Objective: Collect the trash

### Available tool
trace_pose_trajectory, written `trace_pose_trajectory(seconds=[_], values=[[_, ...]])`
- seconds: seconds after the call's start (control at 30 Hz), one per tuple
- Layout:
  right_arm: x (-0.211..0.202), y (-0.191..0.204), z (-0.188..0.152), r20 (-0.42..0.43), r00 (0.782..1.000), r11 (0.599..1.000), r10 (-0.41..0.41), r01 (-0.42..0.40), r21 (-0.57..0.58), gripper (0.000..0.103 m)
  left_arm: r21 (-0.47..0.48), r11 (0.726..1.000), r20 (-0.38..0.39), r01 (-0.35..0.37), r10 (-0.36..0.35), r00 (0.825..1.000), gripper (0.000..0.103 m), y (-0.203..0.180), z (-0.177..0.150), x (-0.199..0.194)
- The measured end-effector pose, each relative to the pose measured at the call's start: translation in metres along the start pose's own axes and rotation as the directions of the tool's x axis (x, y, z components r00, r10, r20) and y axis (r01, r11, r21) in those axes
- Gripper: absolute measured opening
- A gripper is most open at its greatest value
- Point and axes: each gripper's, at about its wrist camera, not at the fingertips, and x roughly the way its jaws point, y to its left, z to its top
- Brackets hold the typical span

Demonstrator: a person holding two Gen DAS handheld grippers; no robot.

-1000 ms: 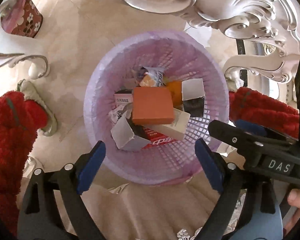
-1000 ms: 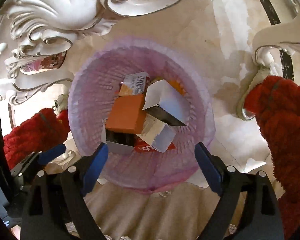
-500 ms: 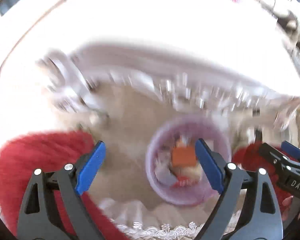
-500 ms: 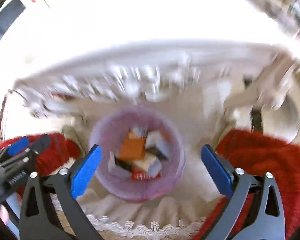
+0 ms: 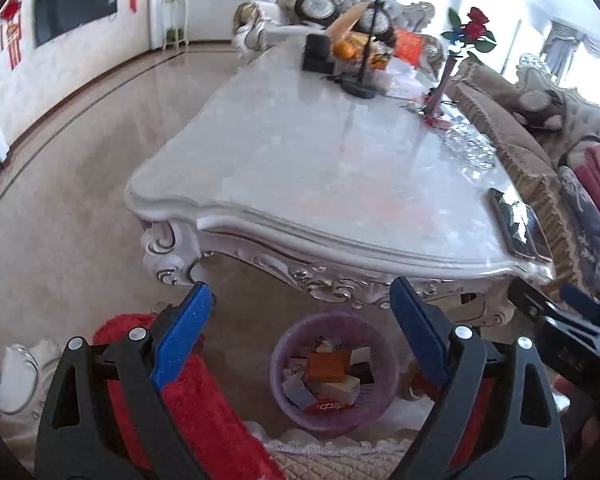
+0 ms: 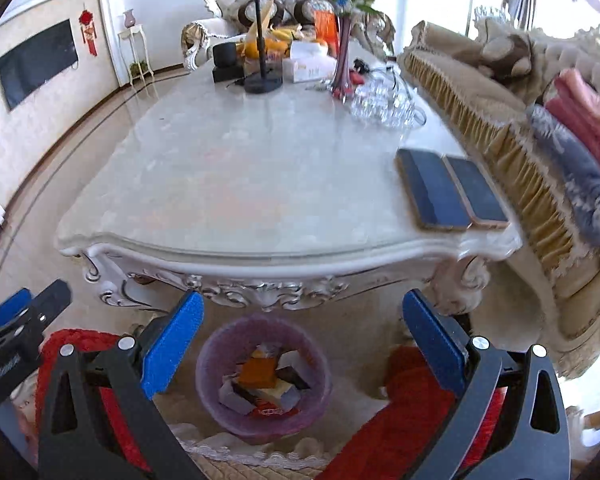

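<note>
Both tools are raised above the floor and look across a marble tabletop (image 5: 320,168). The left tool (image 5: 300,344) has its blue-padded fingers (image 5: 180,340) spread wide, with nothing between them. The right tool (image 6: 300,344) is likewise spread and empty. Each tool shows at the edge of the other's view, just beside it.

The trash lies in a purple basket (image 5: 374,344) on the floor, in front of the tabletop's carved near edge and low between the spread fingers in both views. Inside it sit several small boxes, with an orange box (image 5: 328,364) on top, pale and grey cartons beside it and a red packet (image 6: 274,412) at the near side. Red fuzzy sleeves (image 5: 204,408) flank the basket on either side.

On the tabletop's near right corner two dark phones (image 6: 452,192) lie side by side, touching. At the far end stand a purple vase with red roses (image 6: 344,60), a cluster of clear glasses (image 6: 384,100) just beside it, a black stand (image 6: 262,80), fruit and a tissue box. A beige sofa (image 6: 480,92) runs along the right side of the tabletop, and a dark screen (image 5: 74,4) hangs on the left wall.
</note>
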Motion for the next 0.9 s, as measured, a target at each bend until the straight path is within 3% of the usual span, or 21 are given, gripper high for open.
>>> trace_pose_trajectory(seconds=[0.1, 0.23, 0.4, 0.53, 0.9], values=[[-0.001, 0.003, -0.005, -0.013, 1.000, 1.000, 0.002, -0.002, 0.006, 0.096, 0.035, 0.999, -0.004, 0.021, -0.021, 1.000, 0.088, -0.005, 0.000, -0.010], [-0.004, 0.003, -0.013, -0.029, 1.000, 1.000, -0.011, 0.012, 0.011, 0.096, 0.121, 0.988, 0.037, -0.099, 0.096, 0.995, 0.089, -0.016, -0.001, -0.017], [-0.012, 0.001, -0.014, -0.024, 1.000, 1.000, -0.013, 0.014, 0.019, 0.096, 0.097, 0.995, 0.018, 0.006, -0.008, 1.000, 0.089, -0.012, 0.000, -0.019], [-0.017, 0.002, -0.015, -0.017, 1.000, 1.000, -0.008, 0.008, 0.012, 0.096, 0.113, 0.994, 0.035, -0.014, 0.010, 0.999, 0.089, -0.014, 0.002, -0.022], [-0.026, 0.007, -0.013, 0.007, 1.000, 1.000, -0.003, 0.003, -0.002, 0.096, 0.121, 0.993, 0.040, 0.016, -0.021, 0.999, 0.089, -0.021, 0.003, -0.032]])
